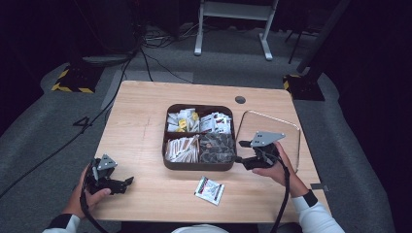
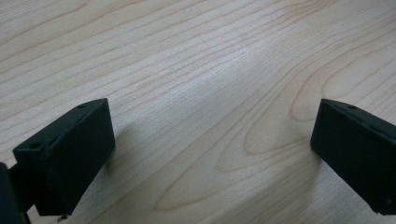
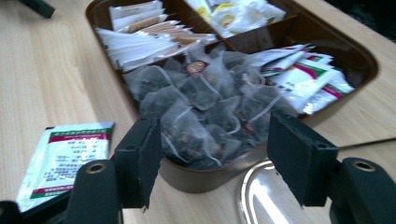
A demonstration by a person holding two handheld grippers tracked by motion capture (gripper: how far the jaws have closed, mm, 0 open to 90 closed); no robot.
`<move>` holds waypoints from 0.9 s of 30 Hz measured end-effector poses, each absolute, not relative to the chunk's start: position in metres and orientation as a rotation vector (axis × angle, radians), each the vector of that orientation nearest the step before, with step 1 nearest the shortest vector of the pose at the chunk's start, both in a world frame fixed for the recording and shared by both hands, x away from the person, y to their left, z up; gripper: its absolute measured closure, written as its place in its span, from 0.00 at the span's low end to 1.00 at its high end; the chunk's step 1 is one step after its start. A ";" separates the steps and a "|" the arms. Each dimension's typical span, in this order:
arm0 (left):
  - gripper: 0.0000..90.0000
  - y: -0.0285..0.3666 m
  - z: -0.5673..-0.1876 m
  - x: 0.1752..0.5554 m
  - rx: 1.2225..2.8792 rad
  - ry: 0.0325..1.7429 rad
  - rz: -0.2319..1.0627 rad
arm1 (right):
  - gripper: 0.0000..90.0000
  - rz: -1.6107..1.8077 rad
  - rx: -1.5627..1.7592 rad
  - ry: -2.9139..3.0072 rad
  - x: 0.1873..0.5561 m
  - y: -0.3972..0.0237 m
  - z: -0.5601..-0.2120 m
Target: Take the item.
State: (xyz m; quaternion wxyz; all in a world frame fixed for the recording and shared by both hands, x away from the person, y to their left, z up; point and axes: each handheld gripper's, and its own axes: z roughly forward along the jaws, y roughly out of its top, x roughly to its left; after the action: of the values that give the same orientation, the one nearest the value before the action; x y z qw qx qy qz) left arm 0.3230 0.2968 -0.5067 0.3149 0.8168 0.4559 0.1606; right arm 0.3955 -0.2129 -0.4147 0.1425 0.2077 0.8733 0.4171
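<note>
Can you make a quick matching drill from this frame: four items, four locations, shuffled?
Items:
1. loose packet
2. clear lid
3. mesh tea bags
4. left gripper

Places:
A. tray's near right compartment
B. table's near left corner, open over bare wood
C. flat on the table, right of the tray
D. on the table, in front of the tray

Pairs: 1-D, 2-C, 3-A, 4-B

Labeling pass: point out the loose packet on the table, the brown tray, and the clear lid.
loose packet [image 1: 209,190], high view, middle of its white face.
brown tray [image 1: 198,166], high view, near rim.
clear lid [image 1: 293,127], high view, far right edge of its rim.
</note>
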 end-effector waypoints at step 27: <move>0.00 0.297 -0.507 0.323 2.151 1.202 0.425 | 0.27 1.045 0.909 2.345 0.446 -0.286 -0.428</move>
State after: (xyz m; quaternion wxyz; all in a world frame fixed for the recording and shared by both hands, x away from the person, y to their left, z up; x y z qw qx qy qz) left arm 0.3229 0.2967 -0.5068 0.3151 0.8166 0.4560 0.1611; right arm 0.4459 -0.2860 -0.4278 0.2074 0.3263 0.8423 0.3755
